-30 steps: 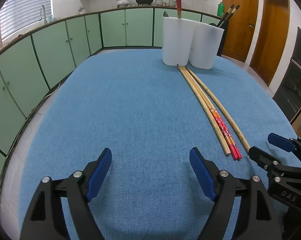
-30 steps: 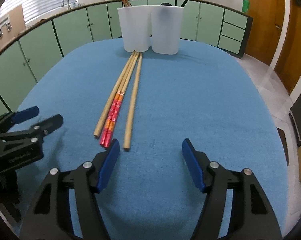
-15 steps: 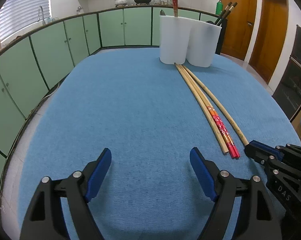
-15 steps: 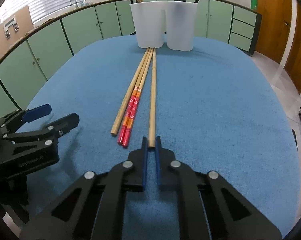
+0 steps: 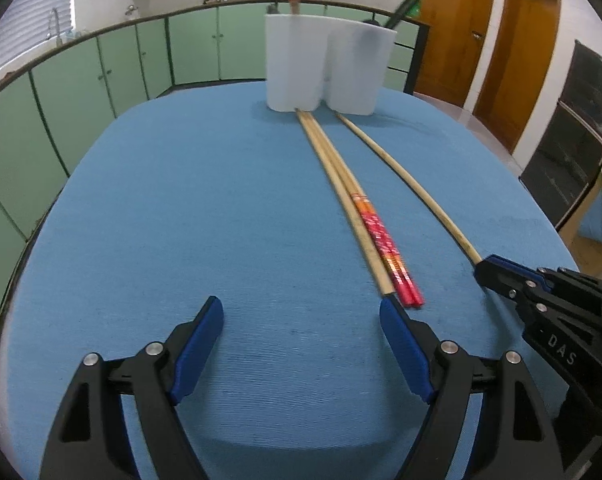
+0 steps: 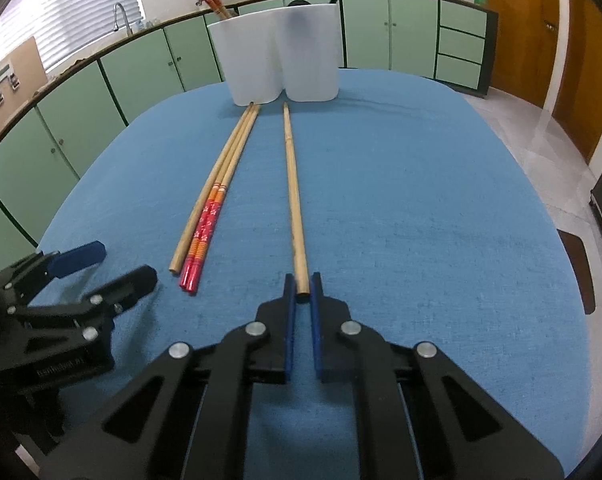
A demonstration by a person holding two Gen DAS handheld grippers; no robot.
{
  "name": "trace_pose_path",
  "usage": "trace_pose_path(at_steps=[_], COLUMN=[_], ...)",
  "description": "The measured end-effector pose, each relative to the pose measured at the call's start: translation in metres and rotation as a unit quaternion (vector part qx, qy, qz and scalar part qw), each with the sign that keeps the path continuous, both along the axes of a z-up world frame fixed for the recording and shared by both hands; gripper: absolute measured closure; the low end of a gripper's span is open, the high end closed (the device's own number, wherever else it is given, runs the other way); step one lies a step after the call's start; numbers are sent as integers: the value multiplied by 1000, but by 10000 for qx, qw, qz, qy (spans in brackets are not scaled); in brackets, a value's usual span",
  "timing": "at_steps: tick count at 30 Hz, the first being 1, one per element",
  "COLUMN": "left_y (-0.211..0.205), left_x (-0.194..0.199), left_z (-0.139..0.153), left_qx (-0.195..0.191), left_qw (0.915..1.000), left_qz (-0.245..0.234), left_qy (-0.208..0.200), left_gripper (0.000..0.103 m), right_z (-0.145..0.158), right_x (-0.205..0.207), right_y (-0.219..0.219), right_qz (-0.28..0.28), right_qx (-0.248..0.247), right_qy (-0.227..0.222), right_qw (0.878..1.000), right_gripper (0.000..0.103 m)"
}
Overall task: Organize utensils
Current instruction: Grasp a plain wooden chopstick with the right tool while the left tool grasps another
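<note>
A plain bamboo chopstick (image 6: 293, 184) lies along the blue table, and my right gripper (image 6: 301, 282) is shut on its near end. The same chopstick (image 5: 405, 176) runs to my right gripper (image 5: 485, 268) in the left wrist view. To its left lie a red-patterned chopstick pair (image 6: 203, 228) and a second plain chopstick (image 6: 209, 188), side by side. My left gripper (image 5: 301, 312) is open, and its right fingertip sits just short of that plain chopstick's (image 5: 341, 192) near end. A white twin-cup holder (image 6: 281, 56) at the far edge has red chopsticks in one cup and dark ones in the other.
The blue cloth covers the rounded table (image 5: 181, 200), whose edges curve away left and right. Green cabinets (image 5: 101, 80) ring the room behind it. Wooden doors (image 5: 513, 52) and a dark appliance (image 5: 573, 140) stand at the right. My left gripper (image 6: 127, 263) hovers left of the chopstick ends.
My right gripper went from open to shut on the outer plain chopstick's end and has swung it right, away from the others. My left gripper has shifted right toward the chopstick ends.
</note>
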State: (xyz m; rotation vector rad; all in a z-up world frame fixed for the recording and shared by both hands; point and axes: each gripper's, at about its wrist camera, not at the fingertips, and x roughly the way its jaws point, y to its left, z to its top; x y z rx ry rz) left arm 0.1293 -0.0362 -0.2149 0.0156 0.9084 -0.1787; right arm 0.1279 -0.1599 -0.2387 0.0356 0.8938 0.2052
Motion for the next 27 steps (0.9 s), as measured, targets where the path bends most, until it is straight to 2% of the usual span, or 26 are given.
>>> trace_pose_path(at_steps=[6,16,22,27], left_y=[-17,-23,-22,-24], left_x=[2,10,9,8], left_z=[-2,-3,-2,-1], left_qx=[172,235,146,41], left_qw=[9998,9997,9999,10000], left_qz=[-98,-18,14,-38], left_qy=[54,69,-10,-54], left_gripper=[24,24,51,84], right_z=[0,0,0,0], right_x=[-1,-2,-2,0], right_y=[-3,-6,-3,-5], right_qz=[-1,14,24,28], right_qx=[80,164,92,149], right_qy=[1,24,25,44], right_qw=[10000,9999,10000,9999], right_gripper=[97,96,96,95])
